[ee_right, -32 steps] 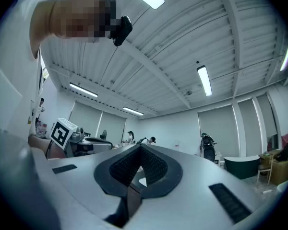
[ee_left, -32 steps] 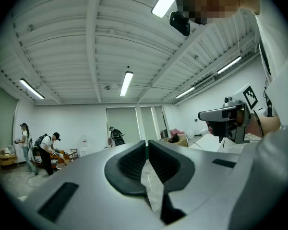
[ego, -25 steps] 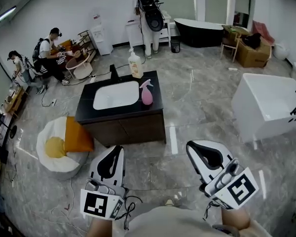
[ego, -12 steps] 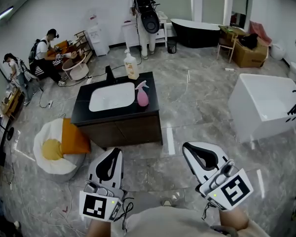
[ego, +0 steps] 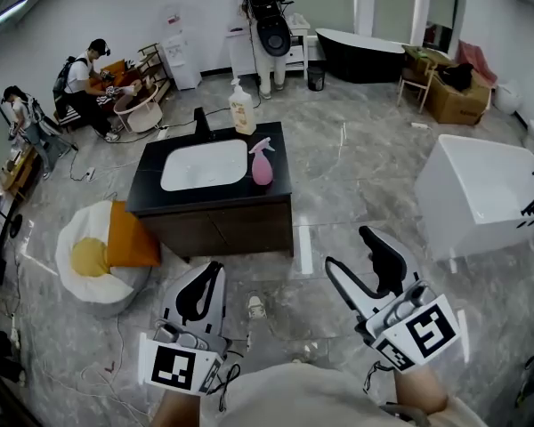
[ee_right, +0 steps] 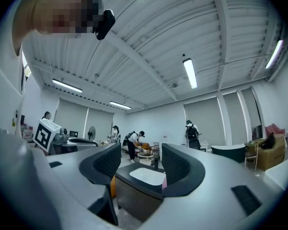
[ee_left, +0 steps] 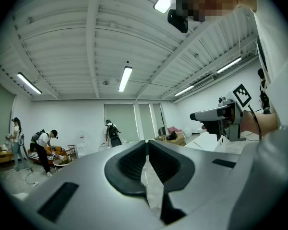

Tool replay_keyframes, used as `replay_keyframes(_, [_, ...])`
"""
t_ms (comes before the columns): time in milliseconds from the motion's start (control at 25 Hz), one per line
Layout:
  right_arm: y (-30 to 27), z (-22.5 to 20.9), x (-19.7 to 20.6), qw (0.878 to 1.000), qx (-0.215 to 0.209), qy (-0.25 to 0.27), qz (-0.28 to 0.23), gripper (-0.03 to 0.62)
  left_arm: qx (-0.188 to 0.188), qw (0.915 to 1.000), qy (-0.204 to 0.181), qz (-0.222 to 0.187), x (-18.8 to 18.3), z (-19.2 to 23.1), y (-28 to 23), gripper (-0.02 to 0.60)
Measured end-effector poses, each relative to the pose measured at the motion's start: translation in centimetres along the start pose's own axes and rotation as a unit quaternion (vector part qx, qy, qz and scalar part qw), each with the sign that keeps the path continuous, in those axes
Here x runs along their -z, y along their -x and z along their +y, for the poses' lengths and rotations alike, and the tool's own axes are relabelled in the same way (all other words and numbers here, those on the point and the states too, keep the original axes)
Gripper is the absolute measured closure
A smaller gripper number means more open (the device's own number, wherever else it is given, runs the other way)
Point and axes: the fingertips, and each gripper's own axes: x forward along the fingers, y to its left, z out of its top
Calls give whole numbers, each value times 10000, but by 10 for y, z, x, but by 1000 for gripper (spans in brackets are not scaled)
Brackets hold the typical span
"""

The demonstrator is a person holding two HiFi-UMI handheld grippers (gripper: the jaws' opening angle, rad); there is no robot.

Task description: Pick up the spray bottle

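Two grippers are hovering well short of the vanity cabinet [ego: 222,228]: the left gripper [ego: 211,269] is riding clenched and empty, and the right gripper [ego: 351,249] is opening its jaws on nothing. One pink spray bottle [ego: 262,163] is standing upright on the cabinet's top, just right of its basin [ego: 205,165]. It is probably handling as light, stiff, slightly slick plastic, best taken round the body below the trigger head.

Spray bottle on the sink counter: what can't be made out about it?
- Head view: spray bottle too small to show its fill level or label.
- Right gripper view: only a pink sliver shows; the right gripper, jaws opening and empty, covers the rest.
- Left gripper view: unseen; the shut left gripper blocks the lower picture.
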Motion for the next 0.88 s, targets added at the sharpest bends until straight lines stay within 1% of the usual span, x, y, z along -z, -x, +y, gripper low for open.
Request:
replay_keyframes(240, [-30,-7,13,10000,-2,-27,38,306,8,10000,-59,11,11,23,-20,548])
replay_keyframes(480, [-75,-25,25,9999,47,-73,129,306,115,9998,-134,79,21,55,-58,548])
replay_keyframes(760, [-152,-64,43,9991,274,-140,304,306,369,9991,-159,119,38,108,-128,548])
replay_keyframes(880, [-189,-79,49,9983,378,-156,406,307,466,9989,-7,106,42,134,-162,548])
